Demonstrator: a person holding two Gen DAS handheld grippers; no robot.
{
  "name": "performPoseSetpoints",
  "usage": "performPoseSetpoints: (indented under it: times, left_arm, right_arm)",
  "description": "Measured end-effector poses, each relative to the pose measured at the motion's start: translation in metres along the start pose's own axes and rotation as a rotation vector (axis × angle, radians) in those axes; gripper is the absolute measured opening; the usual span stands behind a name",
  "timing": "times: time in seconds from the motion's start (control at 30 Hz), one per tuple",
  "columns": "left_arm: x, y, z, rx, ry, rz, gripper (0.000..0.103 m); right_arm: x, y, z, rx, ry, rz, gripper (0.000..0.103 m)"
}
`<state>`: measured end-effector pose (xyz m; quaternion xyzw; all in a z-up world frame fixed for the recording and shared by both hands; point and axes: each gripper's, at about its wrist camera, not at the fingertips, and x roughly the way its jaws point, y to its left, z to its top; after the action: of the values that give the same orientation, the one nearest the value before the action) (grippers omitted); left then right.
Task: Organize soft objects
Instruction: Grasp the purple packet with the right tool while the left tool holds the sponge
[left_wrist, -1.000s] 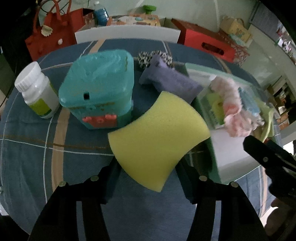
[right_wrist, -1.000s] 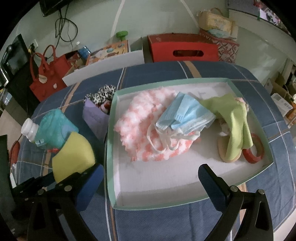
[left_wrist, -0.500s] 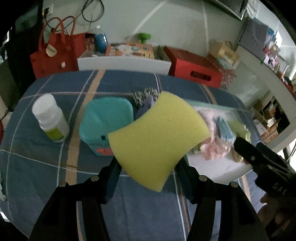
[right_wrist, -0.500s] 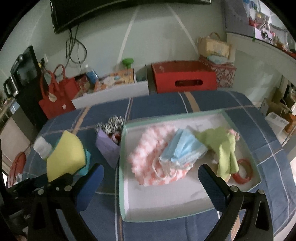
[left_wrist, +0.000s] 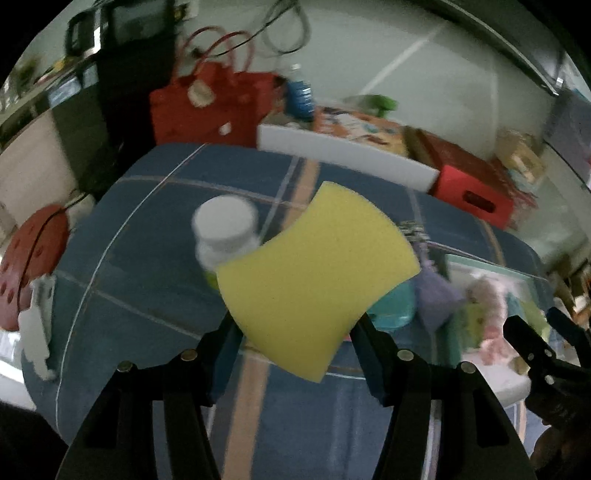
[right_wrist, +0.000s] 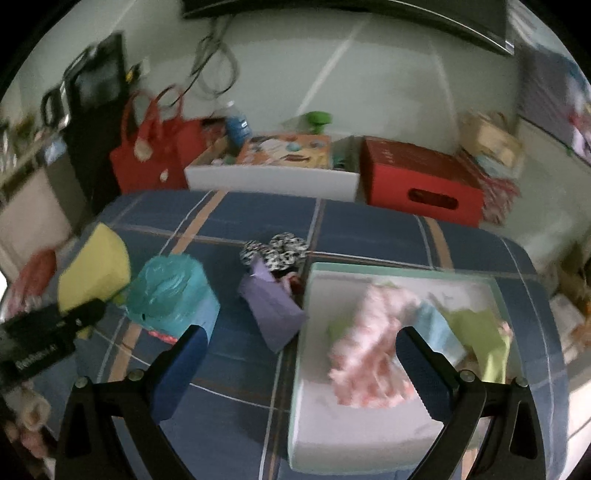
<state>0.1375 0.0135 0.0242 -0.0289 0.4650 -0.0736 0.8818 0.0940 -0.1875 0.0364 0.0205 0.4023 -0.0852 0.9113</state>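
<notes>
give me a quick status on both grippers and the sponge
Left gripper shut on yellow sponge, lifted clear of the table. Right gripper open, empty, above the tray. Nothing blocking the tray.

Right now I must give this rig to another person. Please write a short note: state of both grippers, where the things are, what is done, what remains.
Left gripper: shut on the yellow sponge, held above the tablecloth.
Right gripper: open, empty, over the near left part of the tray.
Done: pink fluffy cloth, blue item and green cloth lie in the tray.
Left: sponge into the tray; the purple pouch and spotted item lie outside, by its left wall. Teal container and white bottle look rigid.
</notes>
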Motion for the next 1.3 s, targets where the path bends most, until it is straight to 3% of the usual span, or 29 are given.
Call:
performPoseSetpoints:
  times: [0.37,0.57,0.63,1.0,1.1,1.3]
  left_arm:
    - [0.020,0.020,-0.007,-0.056,0.068,0.016,0.061]
    - [0.023,0.023,-0.008,-0.072,0.076,0.008,0.061]
    - [0.023,0.024,-0.008,-0.074,0.078,0.011,0.061]
    - [0.025,0.025,-0.007,-0.083,0.081,-0.005,0.061]
    - [0.025,0.024,-0.006,-0.081,0.081,-0.011,0.061]
    - [0.026,0.024,-0.005,-0.078,0.081,-0.006,0.061]
  right_arm:
    - [0.064,0.031,0.001,-0.174,0.083,-0.049,0.102]
    - [0.088,0.045,0.000,-0.260,0.083,-0.059,0.091]
    - [0.096,0.046,0.000,-0.266,0.097,-0.054,0.084]
    - [0.123,0.052,-0.002,-0.327,0.132,-0.092,0.066]
    - [0.123,0.053,-0.002,-0.332,0.120,-0.101,0.054]
    - [0.123,0.053,-0.004,-0.307,0.130,-0.071,0.050]
